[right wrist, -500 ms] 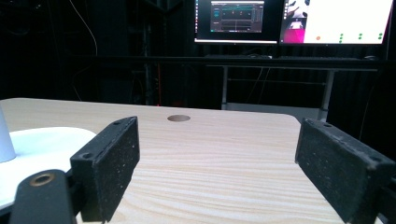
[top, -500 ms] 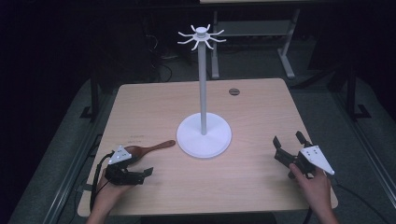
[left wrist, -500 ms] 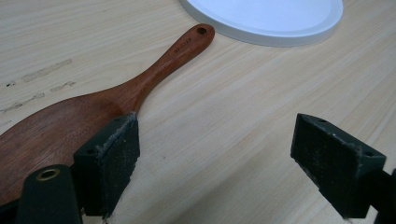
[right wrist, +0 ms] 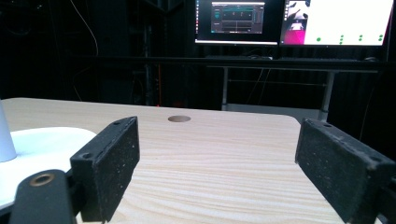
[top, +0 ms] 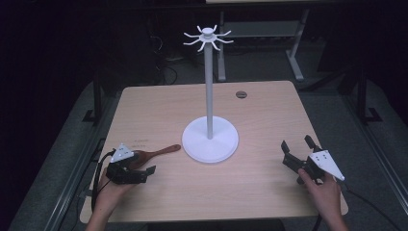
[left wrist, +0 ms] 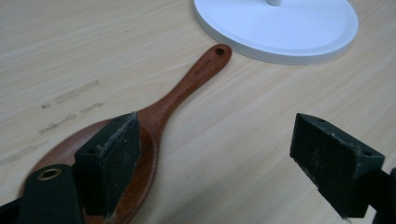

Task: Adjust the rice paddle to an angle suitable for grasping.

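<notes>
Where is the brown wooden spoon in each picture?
High view: the wooden spoon lies at the lower left of the table, its handle pointing toward the white stand base.
Left gripper view: the wooden spoon runs from the lower left up to the middle, partly behind one jaw of the left gripper.
Right gripper view: I cannot find it there.
Shared landmark: the white stand base.

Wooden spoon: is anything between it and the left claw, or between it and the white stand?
Nothing visible blocks either. The left claw is open right over the wooden spoon, and only bare table separates the handle tip from the stand's base.
</notes>
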Demonstrator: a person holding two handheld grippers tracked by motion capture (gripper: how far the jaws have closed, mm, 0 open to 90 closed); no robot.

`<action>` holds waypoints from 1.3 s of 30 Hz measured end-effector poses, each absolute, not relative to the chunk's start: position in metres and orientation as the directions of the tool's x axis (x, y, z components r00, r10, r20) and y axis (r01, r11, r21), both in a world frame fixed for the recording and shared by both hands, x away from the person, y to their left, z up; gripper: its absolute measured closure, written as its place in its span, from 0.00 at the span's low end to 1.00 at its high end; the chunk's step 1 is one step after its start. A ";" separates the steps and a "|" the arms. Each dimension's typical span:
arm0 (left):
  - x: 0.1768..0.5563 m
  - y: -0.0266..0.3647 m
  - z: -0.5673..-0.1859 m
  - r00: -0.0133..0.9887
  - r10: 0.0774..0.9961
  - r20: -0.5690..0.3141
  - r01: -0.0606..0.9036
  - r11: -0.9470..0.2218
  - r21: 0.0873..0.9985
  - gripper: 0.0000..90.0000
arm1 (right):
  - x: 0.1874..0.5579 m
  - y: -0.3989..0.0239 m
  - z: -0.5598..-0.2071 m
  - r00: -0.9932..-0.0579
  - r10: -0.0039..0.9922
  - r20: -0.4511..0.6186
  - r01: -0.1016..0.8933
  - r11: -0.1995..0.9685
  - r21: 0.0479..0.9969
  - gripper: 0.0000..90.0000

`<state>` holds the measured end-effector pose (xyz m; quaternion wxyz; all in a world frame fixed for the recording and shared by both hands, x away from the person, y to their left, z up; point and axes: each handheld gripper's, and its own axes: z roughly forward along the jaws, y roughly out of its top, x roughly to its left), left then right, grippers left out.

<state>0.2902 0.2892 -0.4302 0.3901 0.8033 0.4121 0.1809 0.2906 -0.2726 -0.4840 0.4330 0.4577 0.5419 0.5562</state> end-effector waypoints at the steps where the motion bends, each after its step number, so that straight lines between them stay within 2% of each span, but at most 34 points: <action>1: 0.292 0.290 -0.429 0.594 0.804 -0.026 0.520 -0.359 0.775 0.18 | 0.291 -0.272 -0.484 -0.206 0.978 0.037 0.016 -0.034 0.999 0.14; 13: 0.313 0.295 -0.423 0.574 0.819 0.008 0.505 -0.361 0.784 0.28 | 0.290 -0.272 -0.484 -0.198 0.980 0.031 0.012 -0.029 1.000 0.14; 23: 0.346 0.314 -0.421 0.511 0.859 0.017 0.510 -0.319 0.799 0.52 | 0.291 -0.273 -0.484 -0.198 0.980 0.032 0.016 -0.029 0.999 0.15; 27: 0.358 0.320 -0.421 0.496 0.868 0.035 0.517 -0.328 0.791 0.70 | 0.291 -0.273 -0.484 -0.198 0.980 0.033 0.017 -0.030 0.999 0.14; 29: 0.360 0.322 -0.422 0.492 0.870 0.035 0.518 -0.325 0.791 0.76 | 0.291 -0.273 -0.484 -0.198 0.980 0.032 0.017 -0.029 0.999 0.14; 30: 0.363 0.324 -0.425 0.485 0.873 0.037 0.524 -0.325 0.788 0.76 | 0.291 -0.273 -0.484 -0.198 0.980 0.032 0.017 -0.029 0.999 0.14; 31: 0.366 0.326 -0.428 0.477 0.878 0.026 0.536 -0.314 0.784 0.86 | 0.291 -0.272 -0.484 -0.198 0.980 0.036 0.016 -0.034 0.999 0.14; 33: 0.370 0.330 -0.434 0.467 0.884 0.020 0.559 -0.312 0.768 0.95 | 0.290 -0.272 -0.484 -0.199 0.979 0.036 0.016 -0.034 0.999 0.14; 36: 0.372 0.336 -0.444 0.456 0.890 0.018 0.592 -0.318 0.740 1.00 | 0.290 -0.272 -0.484 -0.205 0.978 0.035 0.014 -0.033 0.999 0.14; 39: 0.373 0.343 -0.455 0.449 0.893 0.020 0.625 -0.330 0.708 1.00 | 0.291 -0.273 -0.484 -0.204 0.978 0.039 0.018 -0.036 0.999 0.15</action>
